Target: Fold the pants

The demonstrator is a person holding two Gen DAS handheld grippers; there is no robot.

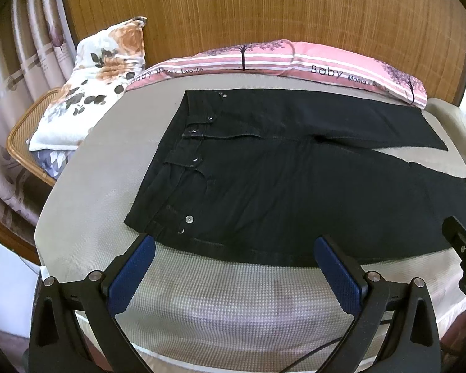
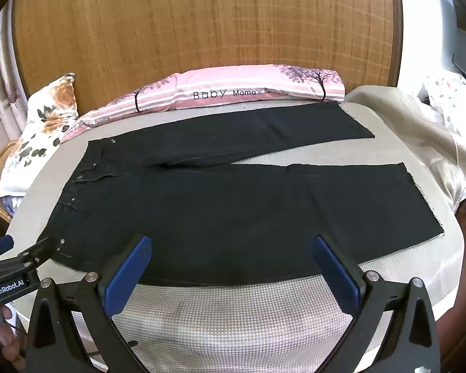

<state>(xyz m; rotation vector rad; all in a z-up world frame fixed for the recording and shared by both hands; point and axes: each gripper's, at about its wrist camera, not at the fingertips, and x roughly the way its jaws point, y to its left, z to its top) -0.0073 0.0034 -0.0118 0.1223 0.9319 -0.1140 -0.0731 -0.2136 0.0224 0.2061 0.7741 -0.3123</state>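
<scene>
Black pants (image 1: 295, 180) lie flat on the bed, waistband to the left, both legs spread to the right with a narrow gap between them. My left gripper (image 1: 234, 250) is open just above the near hem edge by the waist corner, holding nothing. In the right wrist view the same pants (image 2: 233, 211) fill the middle. My right gripper (image 2: 231, 251) is open over the near edge of the closer leg, empty. The left gripper (image 2: 37, 253) shows at the left edge, with a hand below it. The right gripper's body (image 1: 463, 248) shows at the right edge of the left wrist view.
A grey-white textured mattress cover (image 2: 233, 317) spreads under the pants. A pink striped pillow (image 2: 248, 90) lies at the far edge against a wooden headboard (image 1: 264, 9). A floral pillow (image 1: 93, 87) and a wicker chair (image 1: 25, 130) stand at the left. Beige cloth (image 2: 419, 130) bunches at the right.
</scene>
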